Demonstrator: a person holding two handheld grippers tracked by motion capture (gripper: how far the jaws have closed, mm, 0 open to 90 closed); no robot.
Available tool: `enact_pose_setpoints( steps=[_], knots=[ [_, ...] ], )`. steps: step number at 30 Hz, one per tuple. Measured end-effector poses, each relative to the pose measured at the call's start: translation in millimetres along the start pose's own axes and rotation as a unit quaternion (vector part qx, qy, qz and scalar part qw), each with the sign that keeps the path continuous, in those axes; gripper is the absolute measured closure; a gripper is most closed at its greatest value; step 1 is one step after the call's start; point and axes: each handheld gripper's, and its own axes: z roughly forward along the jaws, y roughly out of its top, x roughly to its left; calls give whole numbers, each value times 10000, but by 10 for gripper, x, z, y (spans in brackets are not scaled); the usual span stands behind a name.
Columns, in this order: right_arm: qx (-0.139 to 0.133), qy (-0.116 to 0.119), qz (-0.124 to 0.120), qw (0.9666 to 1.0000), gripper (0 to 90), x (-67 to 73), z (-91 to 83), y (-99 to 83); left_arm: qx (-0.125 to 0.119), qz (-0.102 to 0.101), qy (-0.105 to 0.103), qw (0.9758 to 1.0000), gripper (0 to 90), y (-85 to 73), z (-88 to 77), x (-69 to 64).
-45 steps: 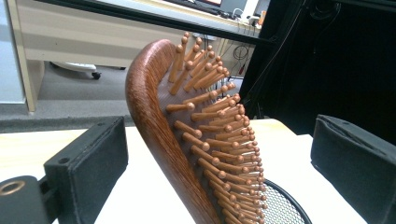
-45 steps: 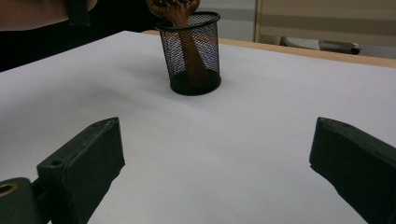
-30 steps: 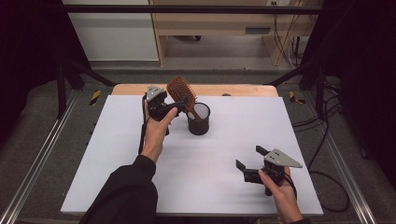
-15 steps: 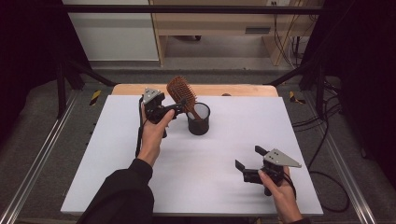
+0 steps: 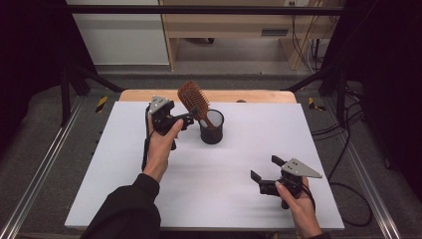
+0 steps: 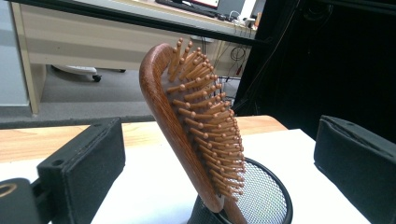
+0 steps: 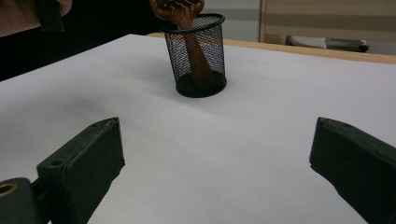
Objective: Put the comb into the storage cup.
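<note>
A brown wooden hairbrush (image 5: 191, 97) stands handle-down in a black mesh cup (image 5: 211, 127) at the back middle of the white table, its bristled head leaning left. My left gripper (image 5: 191, 116) is held just left of the cup at the brush's neck. In the left gripper view the brush (image 6: 196, 126) rises between the wide-apart jaws of that gripper (image 6: 219, 163) and neither pad touches it. My right gripper (image 5: 265, 168) rests open near the front right, empty. Its view faces the cup (image 7: 198, 56) across bare table, past its own open gripper (image 7: 219, 163).
The white tabletop (image 5: 239, 199) has free room all around the cup. A wooden strip (image 5: 259, 95) runs along the far edge. Metal rails (image 5: 45, 169) flank the table, and cables (image 5: 348, 149) hang on the right.
</note>
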Motion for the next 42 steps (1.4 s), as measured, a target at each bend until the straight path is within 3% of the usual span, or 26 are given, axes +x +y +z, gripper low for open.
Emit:
enact_pose_setpoints(
  steps=[12, 15, 18, 22, 34, 42],
  knots=[
    [-25, -16, 9, 10000, 34, 6, -6, 2, -53, 31, -21, 10000, 22, 42, -123, -10],
    [-31, -19, 2, 10000, 34, 2, -10, 2, -59, 143, 29, 9999, 22, 54, -167, -20],
    [-35, -23, 20, 10000, 34, -3, -15, 1, -31, 398, 203, 9990, 21, 66, -218, -46],
    [-7, -29, -5, 10000, 34, -4, -3, 0, -80, 474, 156, 9987, 21, 94, -292, -60],
    [-20, -73, -97, 9999, 36, 10, 1, -1, -168, 462, 104, 9987, 21, 178, -488, -23],
    [-78, -101, -137, 9998, 35, 20, -6, 5, -287, 437, 200, 9984, 20, 236, -650, 75]
  ],
)
